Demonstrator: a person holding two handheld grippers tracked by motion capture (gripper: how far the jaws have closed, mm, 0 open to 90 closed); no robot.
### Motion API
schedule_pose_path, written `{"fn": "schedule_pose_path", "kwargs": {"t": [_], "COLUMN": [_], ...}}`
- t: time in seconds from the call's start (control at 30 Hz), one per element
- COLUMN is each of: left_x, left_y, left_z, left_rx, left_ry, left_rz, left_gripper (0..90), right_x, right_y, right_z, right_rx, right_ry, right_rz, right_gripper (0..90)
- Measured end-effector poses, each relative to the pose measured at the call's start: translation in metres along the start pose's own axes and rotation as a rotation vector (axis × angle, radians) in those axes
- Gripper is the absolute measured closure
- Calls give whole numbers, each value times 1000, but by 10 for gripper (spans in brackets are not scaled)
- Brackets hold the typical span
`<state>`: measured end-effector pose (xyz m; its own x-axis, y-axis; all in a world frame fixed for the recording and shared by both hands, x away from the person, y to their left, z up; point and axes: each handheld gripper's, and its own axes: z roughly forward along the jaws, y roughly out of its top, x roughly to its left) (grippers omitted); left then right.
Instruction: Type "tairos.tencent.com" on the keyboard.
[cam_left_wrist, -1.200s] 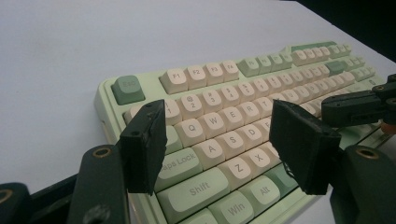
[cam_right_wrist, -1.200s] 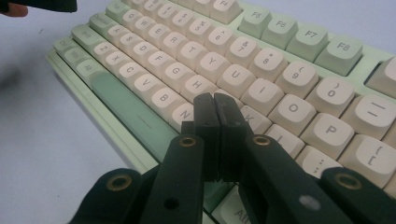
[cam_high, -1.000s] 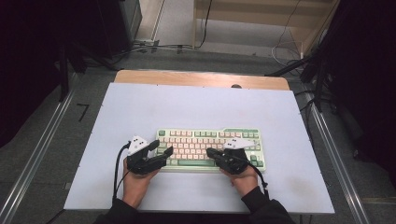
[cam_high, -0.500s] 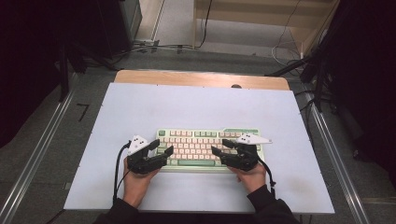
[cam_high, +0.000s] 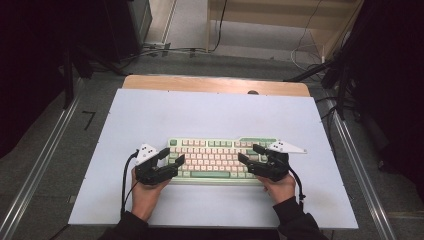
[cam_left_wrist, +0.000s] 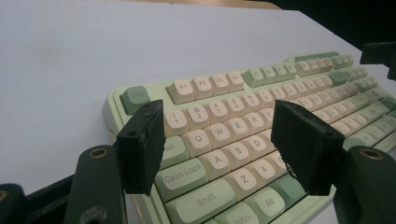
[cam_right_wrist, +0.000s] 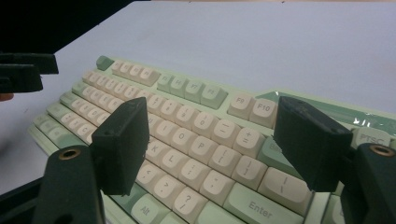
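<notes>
1. Right tongs (cam_high: 250, 156) now shifted rightward, toward the keyboard's (cam_high: 215, 150) right end; left tongs (cam_high: 172, 156) unmoved at its left end.
2. Both tongs gaping open, hovering over keys, gripping nothing.
3. Keyboard flat on the pale tabletop (cam_high: 210, 112), near its front edge.

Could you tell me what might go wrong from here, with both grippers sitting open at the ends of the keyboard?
1. The left gripper and right gripper hang open over the keyboard; lowering either may press or catch keys.
2. Uneven pushing from the two ends could twist the keyboard on the smooth table.
3. The left cable trails by the near edge and might snag.
</notes>
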<state>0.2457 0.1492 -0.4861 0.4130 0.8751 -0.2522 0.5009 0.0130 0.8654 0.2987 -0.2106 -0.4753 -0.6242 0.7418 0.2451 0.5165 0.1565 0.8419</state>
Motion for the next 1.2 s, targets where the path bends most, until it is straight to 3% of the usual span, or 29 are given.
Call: {"fn": "schedule_pose_path", "kwargs": {"t": [0.37, 0.57, 0.67, 0.8, 0.93, 1.2], "left_x": [6, 12, 21, 32, 37, 46], "left_y": [2, 5, 5, 2, -3, -11], "left_z": [-4, -11, -17, -31, -41, -56], "left_rx": [-10, -14, 6, 1, 4, 28], "left_ry": [13, 46, 45, 91, 169, 209], "left_rz": [-13, -16, -37, -40, -2, 12], "left_gripper": [316, 238, 194, 183, 150, 145], "right_x": [-11, -18, -23, -30, -36, -45], "right_y": [-2, -4, -6, -10, -15, -22], "right_z": [-9, -19, -27, -40, -52, -69], "right_rx": [-1, -3, -6, -8, -20, -16], "right_ry": [-37, -69, -84, -114, -138, -187], "right_rz": [9, 5, 12, 5, 17, 19], "right_gripper": [238, 230, 225, 225, 224, 221]}}
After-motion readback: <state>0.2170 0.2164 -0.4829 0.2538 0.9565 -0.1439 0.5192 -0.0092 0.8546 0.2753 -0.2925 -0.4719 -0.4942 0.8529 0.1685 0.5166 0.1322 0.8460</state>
